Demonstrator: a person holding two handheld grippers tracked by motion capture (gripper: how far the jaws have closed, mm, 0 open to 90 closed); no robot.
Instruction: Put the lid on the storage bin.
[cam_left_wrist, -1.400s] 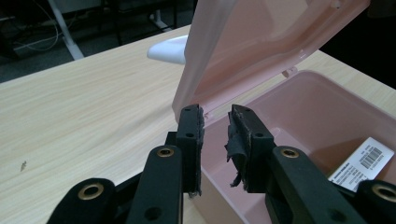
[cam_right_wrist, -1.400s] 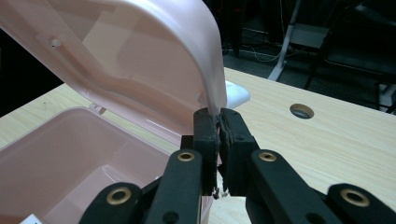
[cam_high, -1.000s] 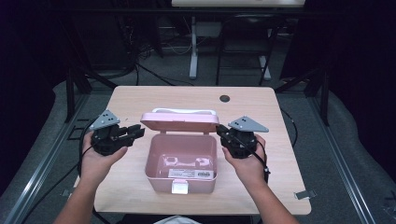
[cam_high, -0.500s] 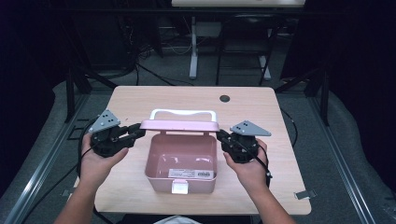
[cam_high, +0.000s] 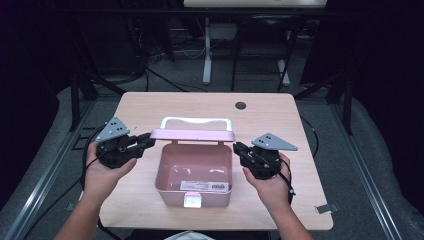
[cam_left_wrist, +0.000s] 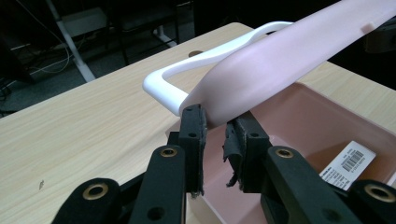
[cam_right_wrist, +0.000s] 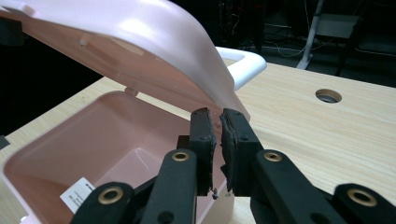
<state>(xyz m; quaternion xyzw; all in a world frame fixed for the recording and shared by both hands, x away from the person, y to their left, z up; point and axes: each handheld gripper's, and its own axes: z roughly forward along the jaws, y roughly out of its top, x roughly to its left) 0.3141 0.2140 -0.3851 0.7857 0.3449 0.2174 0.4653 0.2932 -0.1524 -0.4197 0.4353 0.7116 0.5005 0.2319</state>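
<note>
Now each hand-held gripper (cam_high: 146, 142) (cam_high: 237, 148) pinches the pink lid's (cam_high: 193, 134) corners.

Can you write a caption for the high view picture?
Two grippers pinch the pink box's lid by its corners.

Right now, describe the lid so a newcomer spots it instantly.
On the wooden table, find the open pink box between the grippers. The lid is the pink slab raised over its far edge, alone in carrying a white handle.

A pale wooden table (cam_high: 150, 107) carries an open pink box (cam_high: 194, 172) near its front edge.
</note>
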